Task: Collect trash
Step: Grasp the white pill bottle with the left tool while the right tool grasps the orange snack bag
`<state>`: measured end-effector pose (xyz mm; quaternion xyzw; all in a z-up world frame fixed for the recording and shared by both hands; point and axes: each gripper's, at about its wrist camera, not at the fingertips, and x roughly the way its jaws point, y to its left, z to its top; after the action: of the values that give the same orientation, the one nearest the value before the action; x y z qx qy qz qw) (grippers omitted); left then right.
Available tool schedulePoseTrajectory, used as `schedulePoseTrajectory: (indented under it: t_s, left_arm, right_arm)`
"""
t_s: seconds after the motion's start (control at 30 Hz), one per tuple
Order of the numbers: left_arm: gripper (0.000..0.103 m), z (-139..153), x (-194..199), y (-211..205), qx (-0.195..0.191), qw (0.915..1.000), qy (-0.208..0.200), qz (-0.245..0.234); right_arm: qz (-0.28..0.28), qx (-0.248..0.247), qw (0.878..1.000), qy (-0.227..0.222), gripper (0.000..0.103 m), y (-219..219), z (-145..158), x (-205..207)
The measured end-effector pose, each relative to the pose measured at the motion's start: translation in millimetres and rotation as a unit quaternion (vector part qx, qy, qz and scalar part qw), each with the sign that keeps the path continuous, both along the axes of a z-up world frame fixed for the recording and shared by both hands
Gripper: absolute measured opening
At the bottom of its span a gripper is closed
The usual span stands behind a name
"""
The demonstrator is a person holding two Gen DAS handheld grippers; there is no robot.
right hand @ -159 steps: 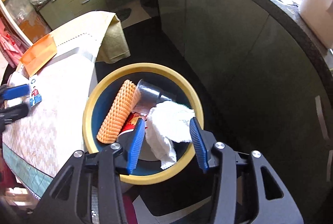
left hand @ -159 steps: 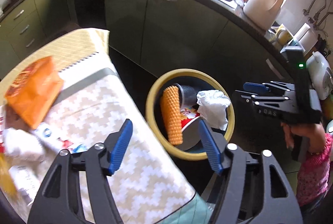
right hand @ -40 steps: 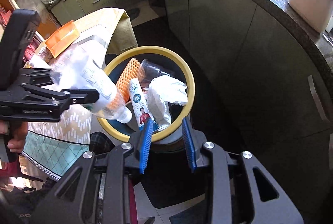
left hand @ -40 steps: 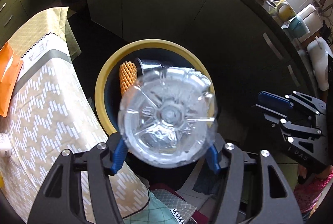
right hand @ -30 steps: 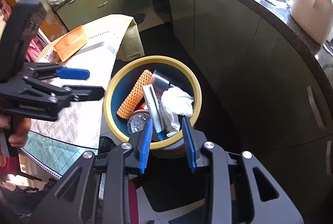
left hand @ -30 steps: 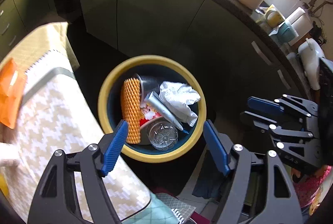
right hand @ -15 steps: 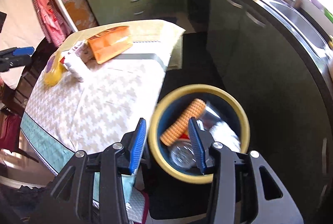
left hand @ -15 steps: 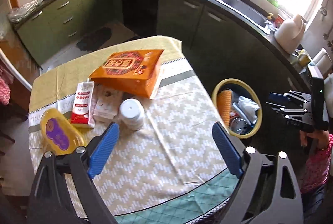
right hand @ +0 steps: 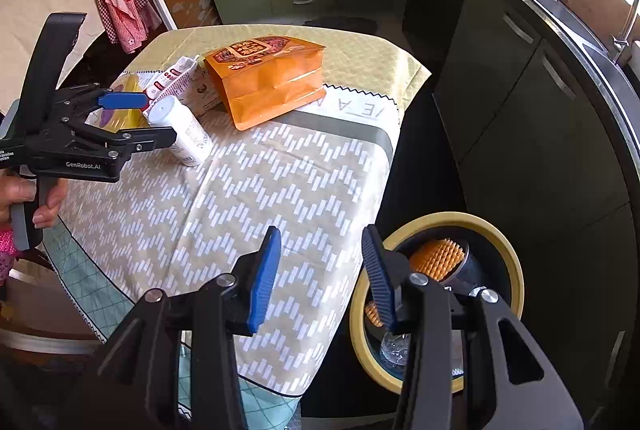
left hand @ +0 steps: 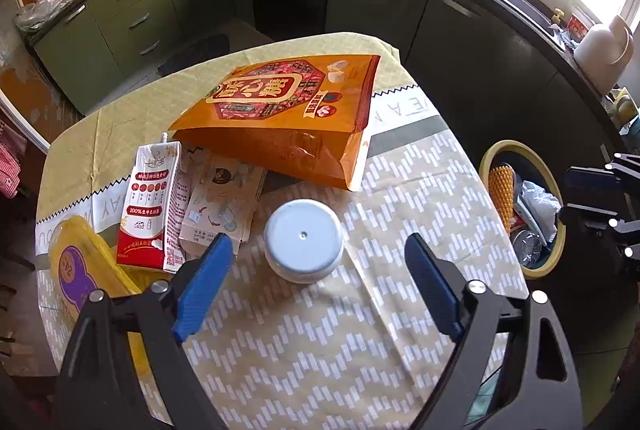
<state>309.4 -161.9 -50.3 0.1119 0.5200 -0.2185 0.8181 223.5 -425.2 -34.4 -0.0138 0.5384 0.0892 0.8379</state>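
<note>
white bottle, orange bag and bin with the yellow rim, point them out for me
white bottle (left hand: 303, 235), left wrist view, on its round cap
orange bag (left hand: 288, 110), left wrist view, on its printed front
bin (right hand: 502, 246), right wrist view, on its yellow rim

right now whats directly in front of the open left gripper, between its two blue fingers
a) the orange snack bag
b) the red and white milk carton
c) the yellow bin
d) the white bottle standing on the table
d: in the left wrist view the white bottle stands upright between the spread fingers of the left gripper, untouched; the orange snack bag lies farther back.
</note>
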Motion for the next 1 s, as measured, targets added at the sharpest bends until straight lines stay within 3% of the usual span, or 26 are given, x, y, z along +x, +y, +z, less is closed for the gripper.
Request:
schedulePoseTrajectory:
  t_s: [0.23, 0.43, 0.47, 0.63, 0.83, 1.0]
  left_arm:
    - [0.075, -12.6, 6.9, -2.1, -0.005, 0.9999, 0.013, -0.004]
    - [0.051, -21.7, 14.3, 0.0, -0.013, 0.9994, 0.031, -0.001]
    - [0.046, -22.4, 15.0, 1.3, -0.014, 0.9994, 0.032, 0.000]
    - [0.046, -22.0, 15.1, 8.1, -0.027, 0.9991, 0.032, -0.003]
    - [0.046, -12.8, 7.3, 18.5, -0.034, 0.9992, 0.019, -0.005]
    - [0.046, 3.7, -6.7, 27.3, -0.036, 0.9992, 0.005, -0.015]
  right_arm:
    - [-0.008, -0.002, 1.000, 0.013, 0.042, -2.0, -10.5, 14.8]
    - [-0.011, 0.014, 1.000, 0.016, 0.042, 4.5, -12.7, 32.8]
    - [-0.015, 0.025, 0.999, 0.018, 0.042, 4.6, -12.8, 37.9]
    - [-0.051, 0.105, 0.993, 0.025, 0.042, 4.7, -10.6, 75.5]
    - [-0.109, 0.208, 0.971, 0.051, 0.042, 11.0, -18.4, 137.2]
    - [-0.149, 0.259, 0.952, 0.066, 0.034, 17.4, -29.7, 170.3]
